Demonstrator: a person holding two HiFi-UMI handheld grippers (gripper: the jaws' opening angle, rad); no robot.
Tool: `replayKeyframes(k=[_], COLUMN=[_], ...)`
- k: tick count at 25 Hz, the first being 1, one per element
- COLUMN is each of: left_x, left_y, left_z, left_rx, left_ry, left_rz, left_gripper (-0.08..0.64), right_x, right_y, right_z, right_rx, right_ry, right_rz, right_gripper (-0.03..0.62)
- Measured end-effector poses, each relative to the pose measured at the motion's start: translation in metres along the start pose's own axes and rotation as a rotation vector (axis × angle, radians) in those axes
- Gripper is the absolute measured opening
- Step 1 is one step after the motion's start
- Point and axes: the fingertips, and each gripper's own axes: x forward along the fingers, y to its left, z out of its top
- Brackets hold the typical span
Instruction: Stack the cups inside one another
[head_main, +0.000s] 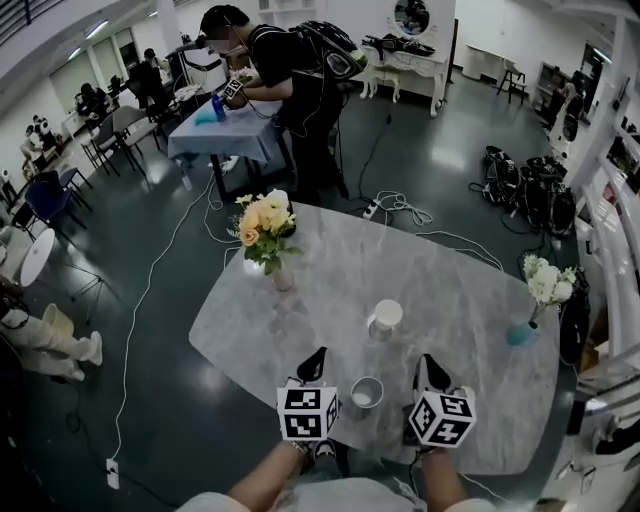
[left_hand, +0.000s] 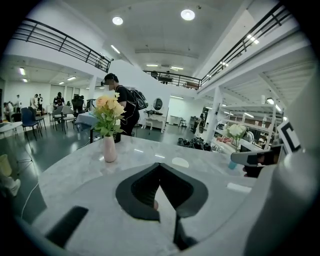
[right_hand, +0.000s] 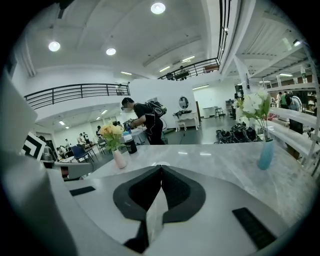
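Two white cups stand on the grey marble table (head_main: 300, 320) in the head view. One cup (head_main: 385, 318) is near the middle. The other cup (head_main: 367, 392) is closer to me, open end up, between my two grippers. My left gripper (head_main: 318, 356) is just left of that near cup and my right gripper (head_main: 428, 362) just right of it, neither touching it. In the left gripper view the left gripper (left_hand: 160, 166) has its jaws meeting at the tips with nothing between them. The right gripper (right_hand: 161, 167) looks the same in its own view.
A pink vase of yellow and peach flowers (head_main: 265, 235) stands at the table's far left, with a dark cup (right_hand: 130, 145) beside it. A teal vase of white flowers (head_main: 522, 330) is at the right edge. A person (head_main: 290, 70) works at another table behind; cables lie on the floor.
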Motion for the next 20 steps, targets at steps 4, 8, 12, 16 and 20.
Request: replayKeyframes(k=[4, 8, 12, 16, 20], left_x=[0.013, 0.023, 0.031, 0.037, 0.045], left_y=[0.004, 0.006, 0.016, 0.027, 0.037], left_z=[-0.004, -0.019, -0.029, -0.039, -0.044], left_rx=[-0.015, -0.022, -0.035, -0.047, -0.051], left_ry=[0.016, 0.055, 0.083, 0.108, 0.124], left_rz=[0.024, 0.037, 0.055, 0.084, 0.100], left_gripper=[-0.005, -0.005, -0.005, -0.005, -0.005], right_x=[0.019, 0.037, 0.055, 0.073, 0.093], right_y=[0.001, -0.002, -0.002, -0.004, -0.003], right_z=[-0.006, -0.018, -0.024, -0.032, -0.037], right_rx=[-0.009, -0.011, -0.013, -0.012, -0.019], right_ry=[0.033, 0.069, 0.084, 0.103, 0.119], right_rz=[0.032, 0.061, 0.086, 0.103, 0.116], right_gripper=[0.008, 0.009, 0.009, 0.011, 0.016])
